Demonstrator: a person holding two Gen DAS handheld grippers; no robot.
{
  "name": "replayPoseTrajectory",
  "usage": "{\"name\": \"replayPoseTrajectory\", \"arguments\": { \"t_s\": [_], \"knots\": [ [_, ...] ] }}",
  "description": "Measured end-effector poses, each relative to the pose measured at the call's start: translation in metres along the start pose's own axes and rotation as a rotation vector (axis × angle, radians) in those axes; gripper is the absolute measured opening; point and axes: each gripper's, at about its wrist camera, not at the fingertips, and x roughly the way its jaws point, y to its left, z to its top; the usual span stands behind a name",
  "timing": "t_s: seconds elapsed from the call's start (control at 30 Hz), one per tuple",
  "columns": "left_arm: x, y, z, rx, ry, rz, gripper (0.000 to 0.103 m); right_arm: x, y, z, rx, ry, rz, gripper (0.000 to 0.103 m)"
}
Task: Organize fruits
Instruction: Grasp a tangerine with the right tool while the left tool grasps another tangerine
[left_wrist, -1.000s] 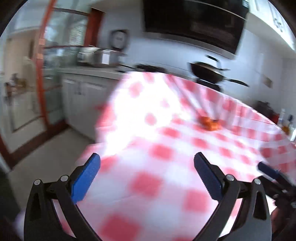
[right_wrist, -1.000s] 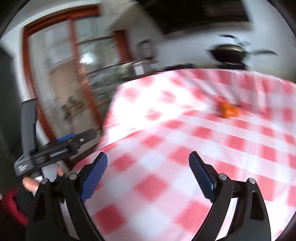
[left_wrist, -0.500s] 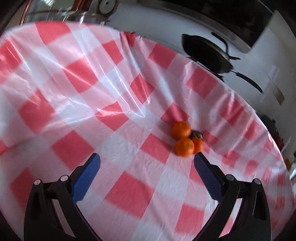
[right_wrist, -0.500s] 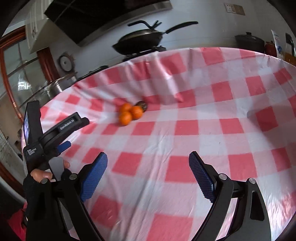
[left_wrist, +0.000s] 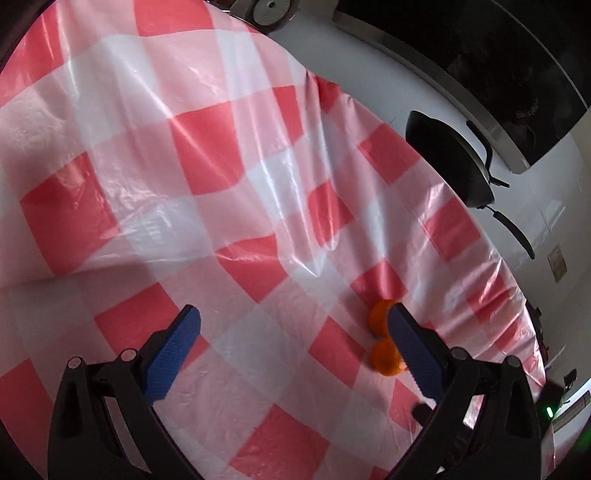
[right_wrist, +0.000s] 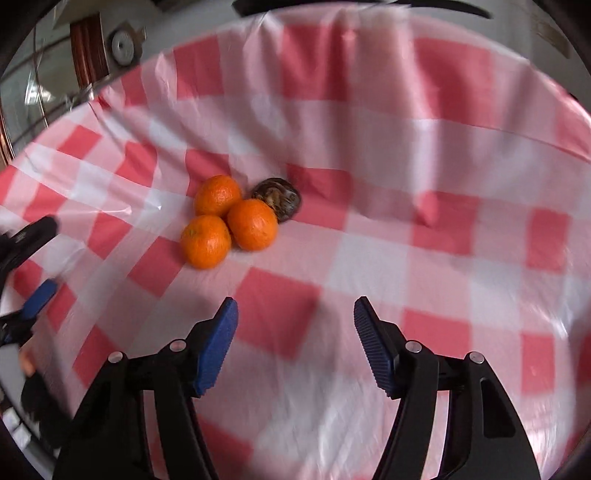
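Now both grippers hang over the red-and-white checked tablecloth (right_wrist: 369, 258), and neither has anything in it. The right gripper (right_wrist: 295, 332) has its blue pads apart with only cloth showing between them; its jaws have just been closing in, a sensible narrowing, I'd judge, for fruit this small. Up at eleven o'clock from its tips sits the cluster: three oranges (right_wrist: 229, 219) bunched so tightly they touch one another, with a dark brown, mottled round thing (right_wrist: 282, 199) tucked against them at the two o'clock side. What that dark piece is, I can't make out. The oranges look glossy, bright and firm, with pebbled skin. Being huddled together, a clean pick likely wants the outermost one first, the near-left orange (right_wrist: 205, 242). From the left wrist view, the left gripper (left_wrist: 291, 336) stands wide, empty too, and two oranges (left_wrist: 380, 332) peek out at three o'clock, partly hidden behind its right pad. The cloth is shiny plastic, wrinkled and ridged near the fruit, so a nudged orange could roll. A black wok (left_wrist: 450, 162) waits beyond the table edge.
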Motion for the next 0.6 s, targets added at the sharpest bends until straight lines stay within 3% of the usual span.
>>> {"name": "replayPoseTrajectory", "arguments": {
  "t_s": [0.23,0.43,0.57,0.6],
  "knots": [
    [0.005,0.002,0.001,-0.014,0.023,0.003,0.101,0.034,0.018,0.028,-0.064,0.040,-0.027,0.063],
    [0.006,0.000,-0.002,0.000,0.033,0.010,0.101,0.049,0.018,0.043,0.003,0.049,0.034,0.058],
    [0.008,-0.003,-0.003,0.020,0.045,0.009,0.101,0.055,0.021,0.047,0.020,0.047,0.048,0.051],
    [0.008,-0.005,-0.003,0.030,0.048,0.010,0.101,0.055,0.023,0.046,0.011,0.042,0.036,0.041]
  ]
}}
